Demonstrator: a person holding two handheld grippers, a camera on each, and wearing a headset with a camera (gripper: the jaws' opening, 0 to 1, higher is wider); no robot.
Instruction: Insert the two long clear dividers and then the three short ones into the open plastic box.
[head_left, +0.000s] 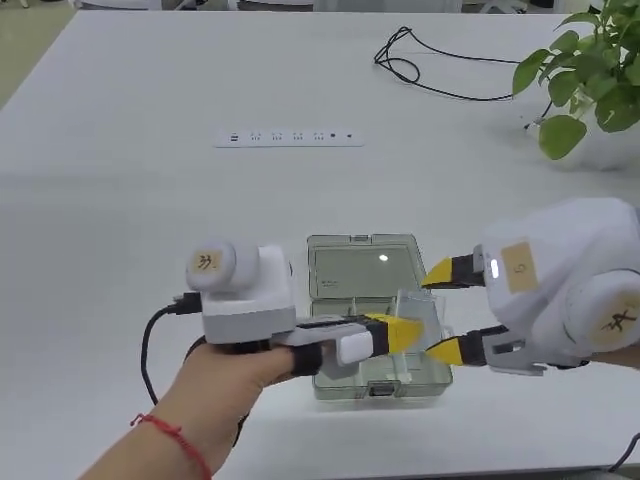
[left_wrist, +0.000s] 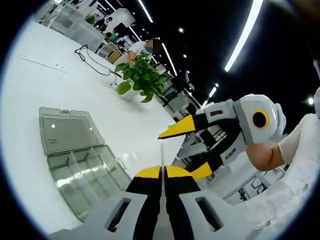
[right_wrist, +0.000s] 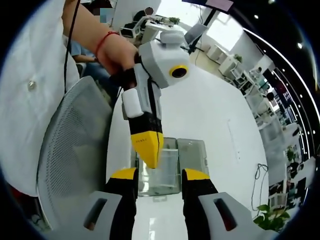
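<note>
— Entry one, the left gripper (left_wrist: 162, 172): how are its jaws recorded?

— Pressed together on a thin clear divider (left_wrist: 161, 154). In the left gripper view the divider is seen edge-on, rising upright from between the yellow tips. In the head view the same divider (head_left: 420, 308) is held above the right part of the box (head_left: 350, 385).

— Entry two, the right gripper (head_left: 432, 312)?

— Its jaws are spread, and nothing is held in them. In the right gripper view the left gripper's tip (right_wrist: 151, 160) is seen between and just beyond them, pointed down over the box (right_wrist: 167, 182). Whether the divider is touched by the right jaws cannot be told.

— Entry three, the box?

— It lies open and flat on the white counter (head_left: 120, 220). The lid (head_left: 362, 268) is folded back on the far side, and the tray half is nearest the person. Clear partitions are noted inside the tray in the left gripper view, where the box (left_wrist: 75, 155) is seen, but their number cannot be told.

— Remaining items?

— A hand (head_left: 225, 375) is wrapped round the left gripper's handle, with a red cord (head_left: 170, 437) at the wrist. A white power strip (head_left: 290, 137) is listed farther back on the counter, well apart from the box. A black cable (head_left: 430, 75) and a green plant (head_left: 590, 70) are placed at the far right. A grey mesh chair (right_wrist: 70, 160) is logged in the right gripper view.
</note>
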